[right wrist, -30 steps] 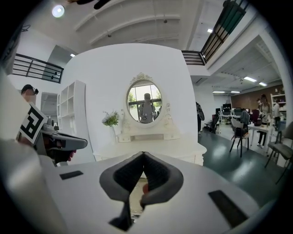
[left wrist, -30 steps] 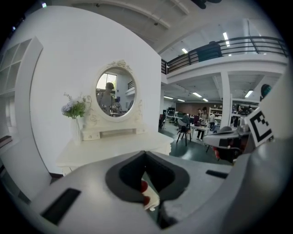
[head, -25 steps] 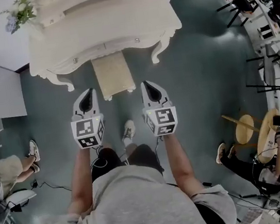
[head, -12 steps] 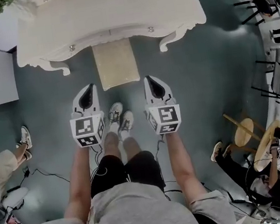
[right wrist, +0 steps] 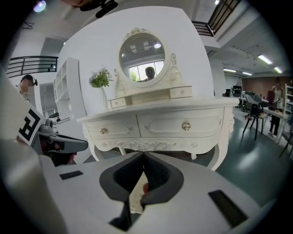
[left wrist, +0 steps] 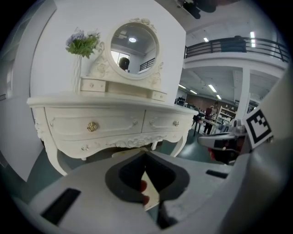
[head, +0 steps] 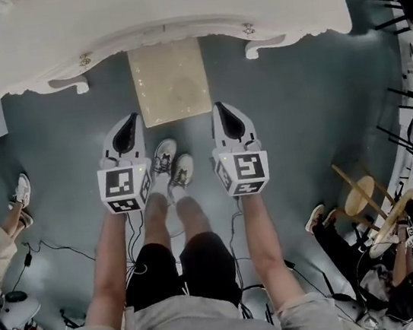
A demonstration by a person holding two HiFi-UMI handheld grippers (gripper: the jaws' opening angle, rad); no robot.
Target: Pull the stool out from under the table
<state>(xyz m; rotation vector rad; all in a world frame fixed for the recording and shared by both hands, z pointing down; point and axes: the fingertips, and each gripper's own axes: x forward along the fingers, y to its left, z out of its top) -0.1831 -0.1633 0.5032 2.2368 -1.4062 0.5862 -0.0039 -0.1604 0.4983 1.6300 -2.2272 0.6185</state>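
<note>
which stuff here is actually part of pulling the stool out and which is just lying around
For the job:
- stool, partly under the table
- left gripper and right gripper, both shut, holding nothing

Just around:
- flowers and mirror on the table
- wooden stools at the right
- black chairs
- floor cables

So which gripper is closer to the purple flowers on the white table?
Left. The left gripper is toward the white table end with the purple flowers; the right gripper is past the beige stool, further away.
</note>
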